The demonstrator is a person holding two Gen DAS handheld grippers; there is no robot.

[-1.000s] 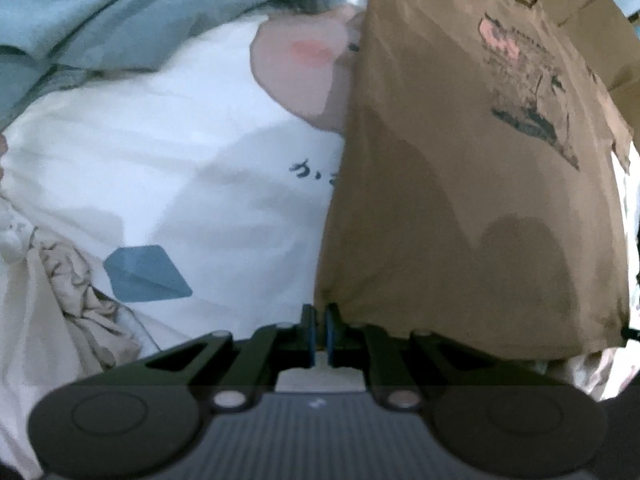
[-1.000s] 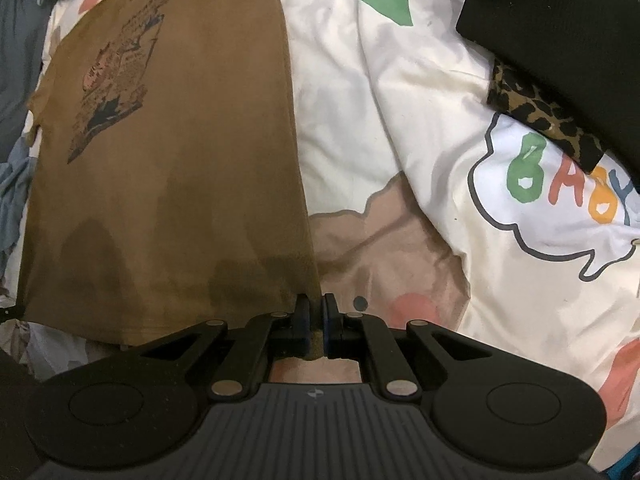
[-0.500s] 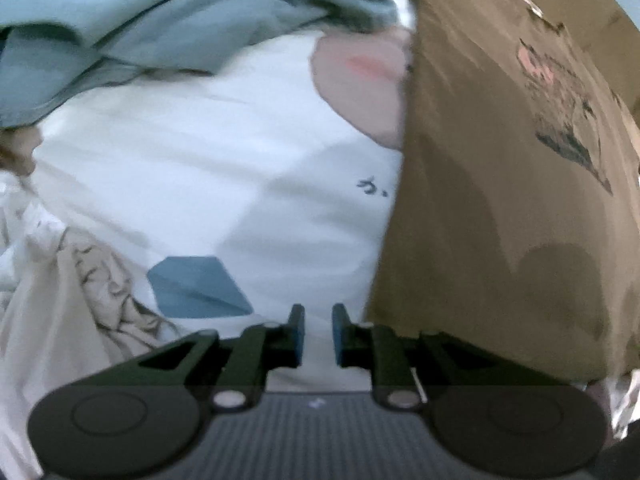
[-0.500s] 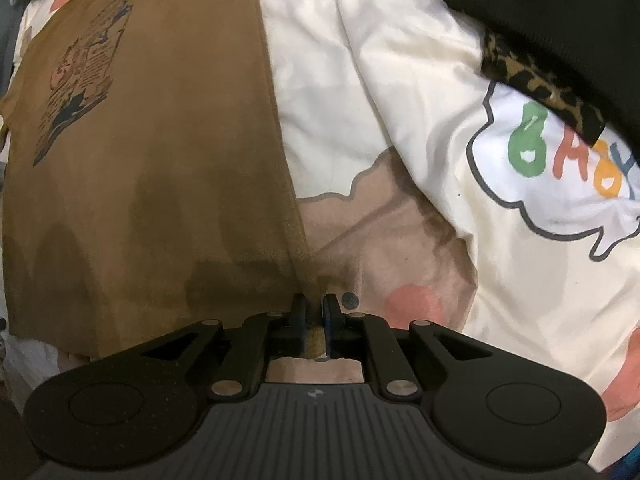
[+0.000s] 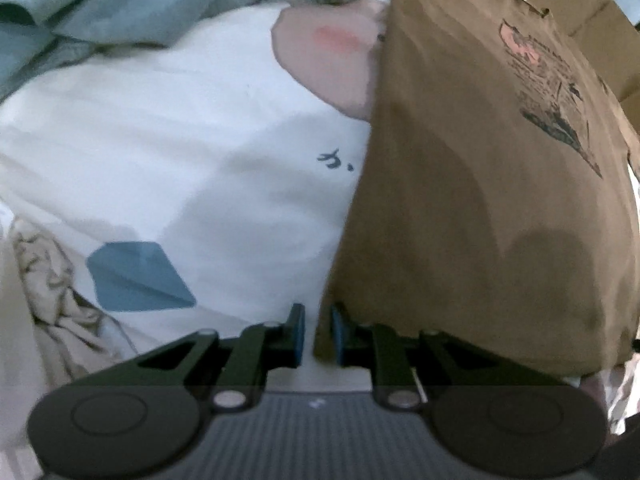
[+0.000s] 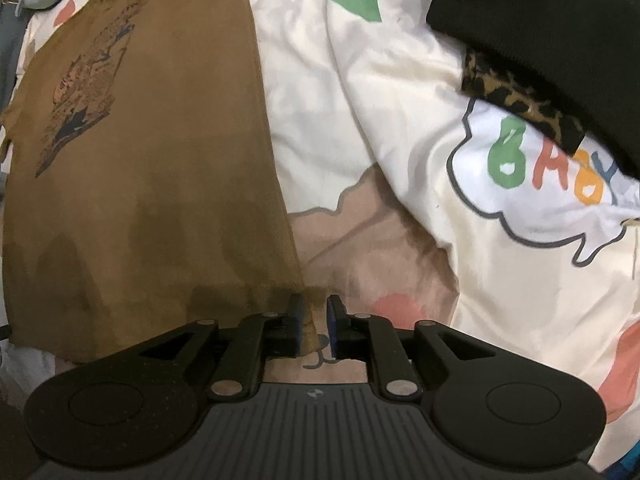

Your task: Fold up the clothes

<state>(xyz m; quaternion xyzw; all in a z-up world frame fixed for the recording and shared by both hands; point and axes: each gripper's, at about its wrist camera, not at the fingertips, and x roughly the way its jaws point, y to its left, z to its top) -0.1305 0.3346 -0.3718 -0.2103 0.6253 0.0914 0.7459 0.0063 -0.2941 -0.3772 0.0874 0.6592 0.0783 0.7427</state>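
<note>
One brown T-shirt point(image 5: 472, 208) lies spread flat, print side up, on a bed covered by a white cartoon-printed quilt point(image 5: 208, 152), and the step in hand looks like the release after laying it out or finishing a fold of its lower part. The left tongs point(image 5: 317, 332) hang over the shirt's near left corner with a narrow gap between the blue pads; the hem edge lies against the inner face of one pad, but nothing seems pinched. The right tongs point(image 6: 317, 322) sit at the opposite near corner and their jaws are opening, with the shirt's corner and the quilt visible in the gap and no cloth clamped. Both point steeply down at the bed. The next move probably calls for picking fresh grip points, likely along the sides or at the sleeves, and carrying them across so that the shirt folds in on itself without dragging the quilt up with it; thin fabric on soft bedding makes that a real risk. Counted: one brown shirt, two tongs, one grey-blue garment point(image 5: 132, 4) bunched beyond the left tongs, one crumpled beige cloth point(image 5: 48, 280) at the left edge, one black garment point(image 6: 552, 28) and one leopard-print piece point(image 6: 520, 96) in the right view
</note>
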